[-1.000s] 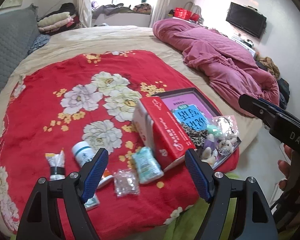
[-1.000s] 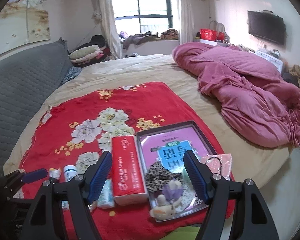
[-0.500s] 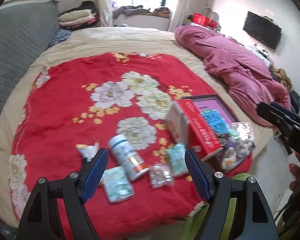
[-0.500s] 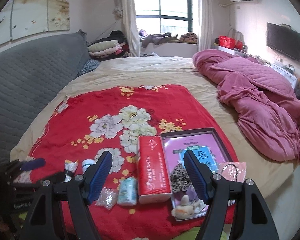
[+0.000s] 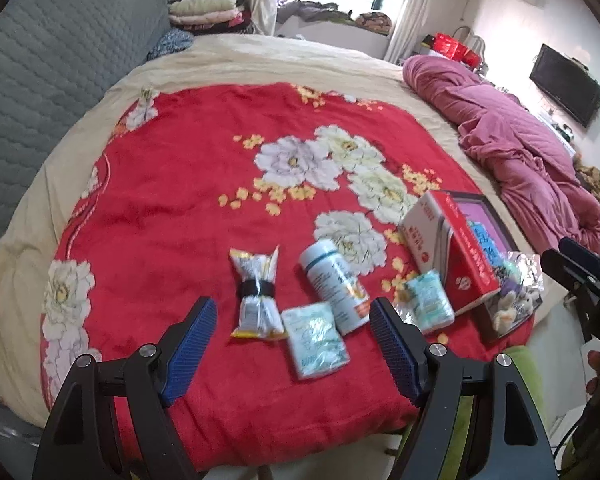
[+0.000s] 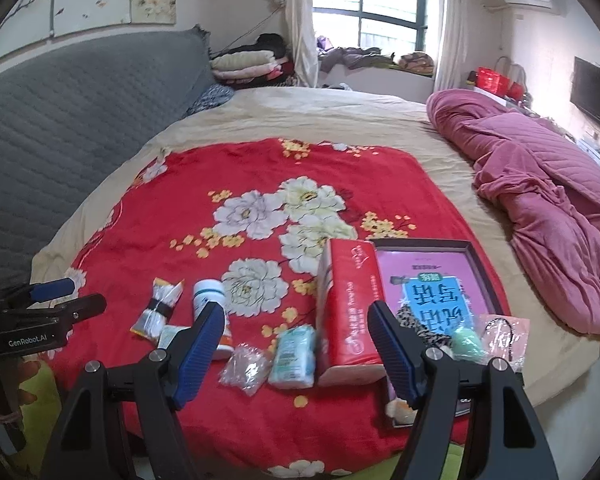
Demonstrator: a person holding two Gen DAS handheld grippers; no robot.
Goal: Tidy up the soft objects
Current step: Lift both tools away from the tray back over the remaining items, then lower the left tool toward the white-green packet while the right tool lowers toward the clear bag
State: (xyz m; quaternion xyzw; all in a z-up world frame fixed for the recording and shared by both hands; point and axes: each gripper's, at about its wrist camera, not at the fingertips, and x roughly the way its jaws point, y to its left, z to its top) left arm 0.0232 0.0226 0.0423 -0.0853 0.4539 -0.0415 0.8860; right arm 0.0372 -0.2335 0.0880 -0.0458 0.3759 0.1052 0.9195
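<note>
Both the left gripper (image 5: 292,344) and right gripper (image 6: 296,350) hang wide open and empty above the tissue pack (image 5: 315,336) at lower centre (light, squashy, probably slippery film), best pinched across its short sides.

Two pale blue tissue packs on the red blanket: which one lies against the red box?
The right-hand tissue pack, touching the red box; the other pack lies beside the white bottle.

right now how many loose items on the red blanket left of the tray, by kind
tissue packs, small, pale blue: 2
red tissue box: 1
white bottle: 1
banded snack packet: 1
clear crinkly bag: 1
total: 6
</note>
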